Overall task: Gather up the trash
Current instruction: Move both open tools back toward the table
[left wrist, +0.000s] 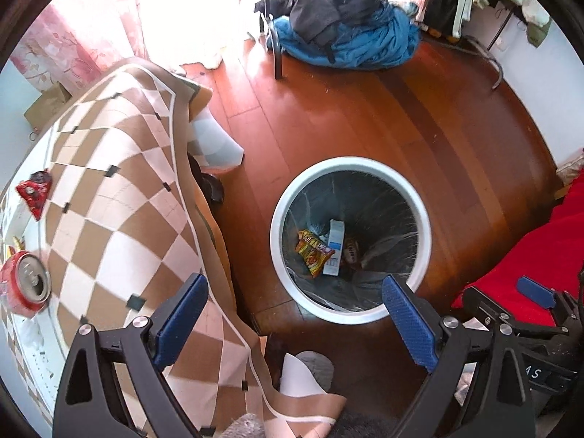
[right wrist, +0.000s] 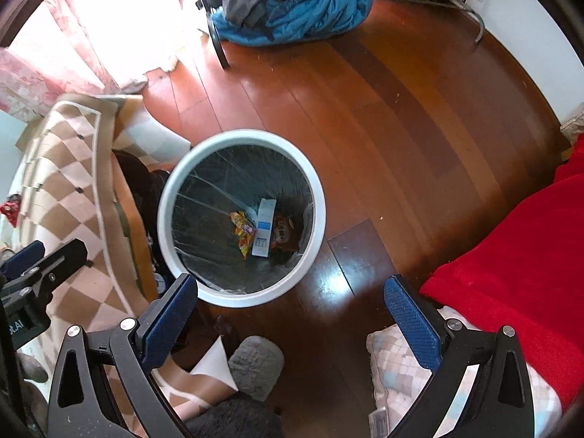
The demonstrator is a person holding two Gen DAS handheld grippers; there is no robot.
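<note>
Both grippers, L (left wrist: 295, 317) & R (right wrist: 292, 314), wide open w/ nothing held, above bin (left wrist: 281, 255); can (left wrist: 27, 283) far left on table (left wrist: 120, 211)

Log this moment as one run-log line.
left gripper: open, empty | right gripper: open, empty | bin: holds wrapper, carton | table: can, red wrapper left

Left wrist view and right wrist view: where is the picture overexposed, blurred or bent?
Left wrist view: window blown out white; red can smeared at the edge. Right wrist view: glare on floorboards; fisheye bends the boards in both.
</note>
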